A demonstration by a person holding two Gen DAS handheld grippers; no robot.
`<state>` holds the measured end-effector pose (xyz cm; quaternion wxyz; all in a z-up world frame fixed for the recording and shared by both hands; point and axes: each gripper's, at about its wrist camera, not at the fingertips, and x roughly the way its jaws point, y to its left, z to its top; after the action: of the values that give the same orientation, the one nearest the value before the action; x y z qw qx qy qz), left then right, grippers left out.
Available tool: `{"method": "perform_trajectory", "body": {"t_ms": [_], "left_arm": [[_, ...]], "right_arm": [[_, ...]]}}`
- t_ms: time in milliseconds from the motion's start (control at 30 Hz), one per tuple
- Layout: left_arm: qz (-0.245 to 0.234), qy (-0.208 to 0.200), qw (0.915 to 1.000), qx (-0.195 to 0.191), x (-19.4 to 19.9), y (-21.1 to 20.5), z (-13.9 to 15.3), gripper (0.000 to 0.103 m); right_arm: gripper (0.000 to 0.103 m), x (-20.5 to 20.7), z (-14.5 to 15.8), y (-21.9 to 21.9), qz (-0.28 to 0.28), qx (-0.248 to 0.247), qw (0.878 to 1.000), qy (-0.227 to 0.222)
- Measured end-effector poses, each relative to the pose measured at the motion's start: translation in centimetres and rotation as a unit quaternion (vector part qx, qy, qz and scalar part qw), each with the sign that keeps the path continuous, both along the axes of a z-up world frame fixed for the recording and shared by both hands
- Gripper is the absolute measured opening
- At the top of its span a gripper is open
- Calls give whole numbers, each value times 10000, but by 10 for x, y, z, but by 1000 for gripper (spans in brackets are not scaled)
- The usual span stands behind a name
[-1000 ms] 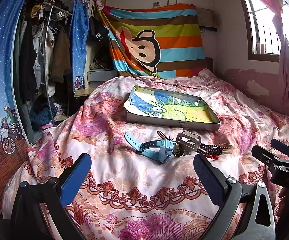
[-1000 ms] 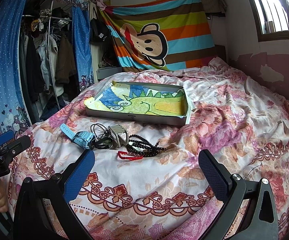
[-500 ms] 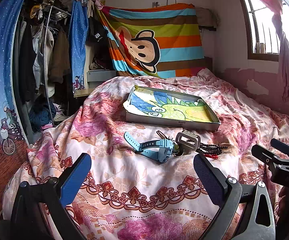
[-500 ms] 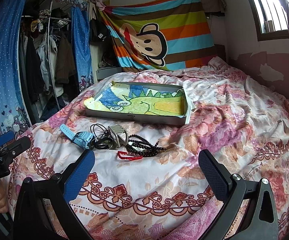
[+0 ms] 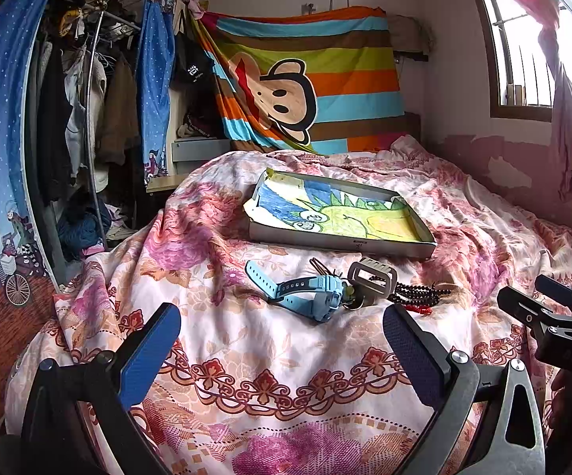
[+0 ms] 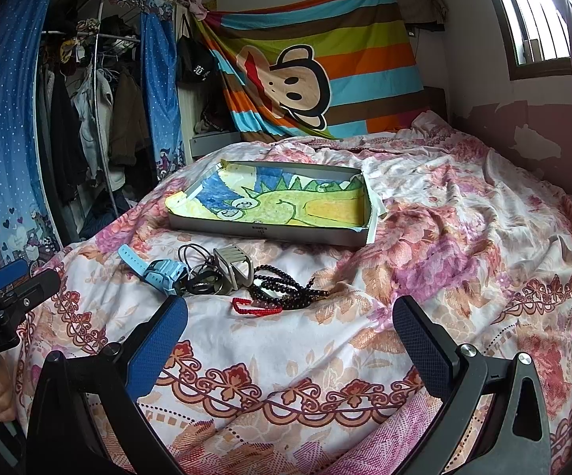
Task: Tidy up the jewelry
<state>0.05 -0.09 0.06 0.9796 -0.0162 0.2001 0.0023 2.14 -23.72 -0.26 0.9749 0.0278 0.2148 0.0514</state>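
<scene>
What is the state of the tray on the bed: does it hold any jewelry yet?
None yet. The tray shows only its drawing lining; the watch, beads and red bracelet lie on the bedspread before it.

Two watches, perhaps three bracelets, one tray.

A bed under a rumpled pink floral quilt carries a shallow tray lined with a crayon drawing; nearer lies a small heap: a blue watch leftmost, a grey watch, dark bead strings and a red cord to the right
</scene>
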Motion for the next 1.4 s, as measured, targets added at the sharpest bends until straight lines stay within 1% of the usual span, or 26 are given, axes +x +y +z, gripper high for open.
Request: {"method": "perform_trajectory", "body": {"t_ms": [800, 833, 1033, 1133, 1200, 1300, 1400], "left_arm": [[8, -5, 10000, 8, 0, 0, 0, 103], [10, -5, 10000, 8, 0, -6, -4, 103], [-3, 40, 10000, -23, 2, -8, -7, 103], [-33, 210, 9997, -87, 10, -1, -9, 103], [-115, 367, 9991, -181, 23, 2, -12, 103], [-219, 574, 9979, -218, 41, 15, -11, 103], [-293, 844, 9951, -424, 61, 27, -15, 103]], "right_arm": [[102, 1, 0, -2, -1, 17, 10000, 13], [102, 2, 1, -1, -4, 13, 10000, 17], [102, 0, 2, 0, 49, -34, 10000, 49], [102, 9, 0, -5, 196, -47, 9996, 195], [102, 16, 2, -7, 345, -55, 9988, 335], [102, 29, 4, -13, 542, -122, 9971, 530], [102, 46, 5, -18, 705, -231, 9951, 661]]}}
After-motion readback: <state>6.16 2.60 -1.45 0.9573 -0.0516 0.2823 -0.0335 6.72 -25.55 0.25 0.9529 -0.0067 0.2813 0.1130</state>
